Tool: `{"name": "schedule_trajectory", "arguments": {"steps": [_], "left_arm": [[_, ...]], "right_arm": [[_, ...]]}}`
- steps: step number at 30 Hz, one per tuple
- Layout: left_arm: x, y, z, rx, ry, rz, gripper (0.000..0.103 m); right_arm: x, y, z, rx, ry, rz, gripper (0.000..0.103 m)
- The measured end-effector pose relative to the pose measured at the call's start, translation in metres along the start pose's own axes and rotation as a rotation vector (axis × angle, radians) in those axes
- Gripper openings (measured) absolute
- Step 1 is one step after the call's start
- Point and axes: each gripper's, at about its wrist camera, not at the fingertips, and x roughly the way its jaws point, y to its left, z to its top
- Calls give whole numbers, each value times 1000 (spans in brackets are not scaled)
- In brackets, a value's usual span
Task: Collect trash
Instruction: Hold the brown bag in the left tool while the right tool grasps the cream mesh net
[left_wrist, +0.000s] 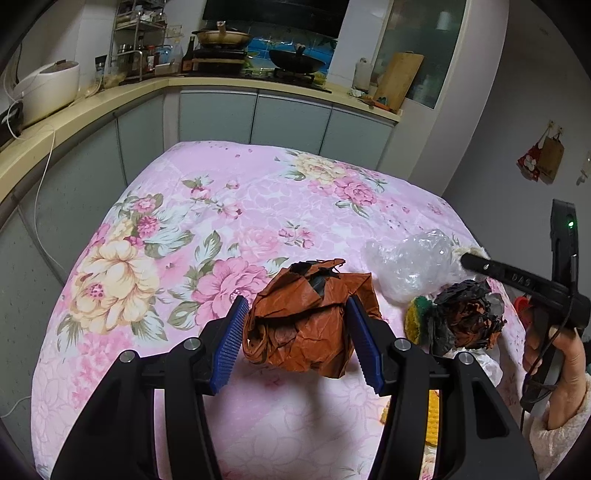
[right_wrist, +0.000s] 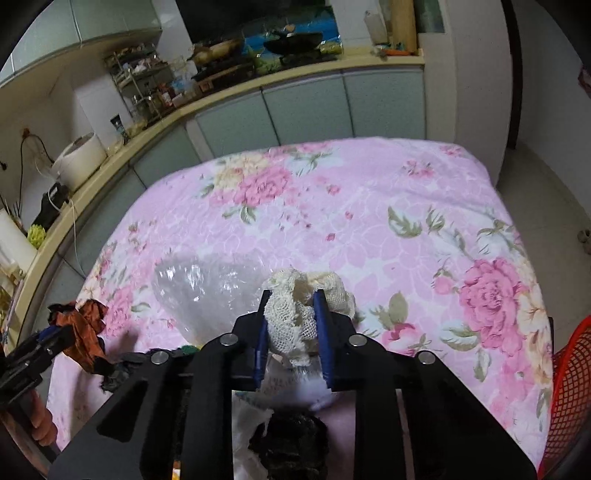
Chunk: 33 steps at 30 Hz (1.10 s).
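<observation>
Left wrist view: left tongs (left_wrist: 295, 339) pinching crumpled brown paper (left_wrist: 310, 317) above bench (left_wrist: 166, 240); clear plastic wrap (left_wrist: 410, 262) at 2 o'clock. Keep squeeze firm while carrying.

Right wrist view: right tongs (right_wrist: 291, 332) pinching cream mesh wad (right_wrist: 306, 295); red basket (right_wrist: 569, 373) at 4 o'clock, cut off; dark lump beneath tongs unclear.
</observation>
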Motion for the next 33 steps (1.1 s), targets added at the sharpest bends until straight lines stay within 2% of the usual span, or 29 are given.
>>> {"name": "schedule_trajectory", "arguments": {"steps": [11,20,23,27,33], "left_arm": [[-18,-8,10,22,-61,14,53],[-19,-14,9,35,-51,15,53],[-20,-15,8,40,-49,14,53],[-21,-18,8,45,-50,12,53],[-21,-27,6,63,-46,-1,53]], "right_arm": [[-46,-6,9,37,-107,34,21],[-65,-11,-1,62,-99,108,21],[-74,-16,-12,58,-94,91,21],[-86,-23,-31,21,-93,14,21],[-89,-39,-61,30,-30,-6,21]]}}
